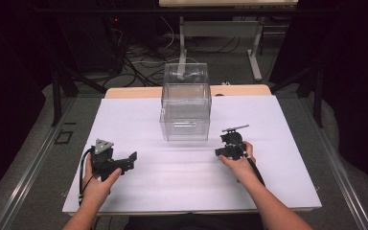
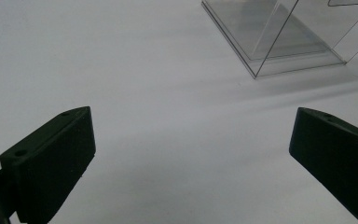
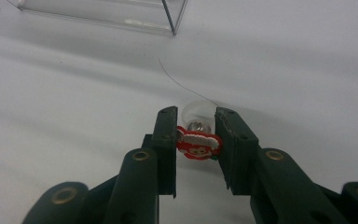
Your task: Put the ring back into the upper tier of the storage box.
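A small red-and-white Santa charm [image 3: 198,145] with a clear suction cup [image 3: 196,111] behind it sits between the jaws of my right gripper [image 3: 196,116], which is shut on it just above the white sheet. A thin thread [image 3: 179,81] trails away from the cup. In the high view my right gripper [image 1: 227,143] is to the right of a clear plastic box [image 1: 186,103]. My left gripper [image 1: 123,164] rests at the sheet's front left, its jaws wide open [image 2: 191,140] with nothing between them, pointed toward the box's corner [image 2: 279,42].
The clear box is two stacked see-through compartments at the middle back of the white sheet [image 1: 172,177]; its edge shows at the top of the right gripper view [image 3: 121,14]. Dark floor, table legs and cables lie beyond the table's far edge.
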The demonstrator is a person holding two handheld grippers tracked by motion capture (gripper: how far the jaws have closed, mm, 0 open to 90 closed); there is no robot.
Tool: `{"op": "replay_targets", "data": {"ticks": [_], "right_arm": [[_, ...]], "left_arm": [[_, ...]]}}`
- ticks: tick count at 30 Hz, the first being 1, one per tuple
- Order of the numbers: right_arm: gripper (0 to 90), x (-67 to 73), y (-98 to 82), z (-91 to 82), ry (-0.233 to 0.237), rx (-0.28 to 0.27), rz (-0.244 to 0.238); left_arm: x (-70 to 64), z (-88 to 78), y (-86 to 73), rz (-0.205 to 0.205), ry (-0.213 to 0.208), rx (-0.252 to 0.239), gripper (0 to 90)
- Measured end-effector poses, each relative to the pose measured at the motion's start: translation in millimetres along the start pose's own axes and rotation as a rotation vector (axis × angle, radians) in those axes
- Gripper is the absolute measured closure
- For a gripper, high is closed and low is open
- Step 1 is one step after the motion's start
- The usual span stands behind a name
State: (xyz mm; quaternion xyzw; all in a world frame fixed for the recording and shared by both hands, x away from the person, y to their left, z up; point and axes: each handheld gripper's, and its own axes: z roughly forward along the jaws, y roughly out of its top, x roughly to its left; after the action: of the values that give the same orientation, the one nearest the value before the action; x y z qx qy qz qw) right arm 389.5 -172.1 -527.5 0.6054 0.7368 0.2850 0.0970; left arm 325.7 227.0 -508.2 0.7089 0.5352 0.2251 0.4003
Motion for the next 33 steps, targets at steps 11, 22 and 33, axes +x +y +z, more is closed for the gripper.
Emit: {"op": "replay_targets", "data": {"ticks": [11, 22, 33], "right_arm": [[70.0, -3.7, 7.7, -13.7, 0.013, -0.007, -0.017], [70.1, -8.2, 17.7, -19.6, 0.044, -0.007, -0.003], [70.1, -9.5, 32.3, -23.5, 0.038, 0.009, -0.007]], "left_arm": [[0.2, 0.2, -0.3, -0.004, 0.003, 0.001, 0.5], [0.0, 0.8, -0.6, -0.005, 0.003, 0.007, 0.5], [0.1, 1.3, -0.7, -0.003, 0.001, 0.012, 0.5]]}}
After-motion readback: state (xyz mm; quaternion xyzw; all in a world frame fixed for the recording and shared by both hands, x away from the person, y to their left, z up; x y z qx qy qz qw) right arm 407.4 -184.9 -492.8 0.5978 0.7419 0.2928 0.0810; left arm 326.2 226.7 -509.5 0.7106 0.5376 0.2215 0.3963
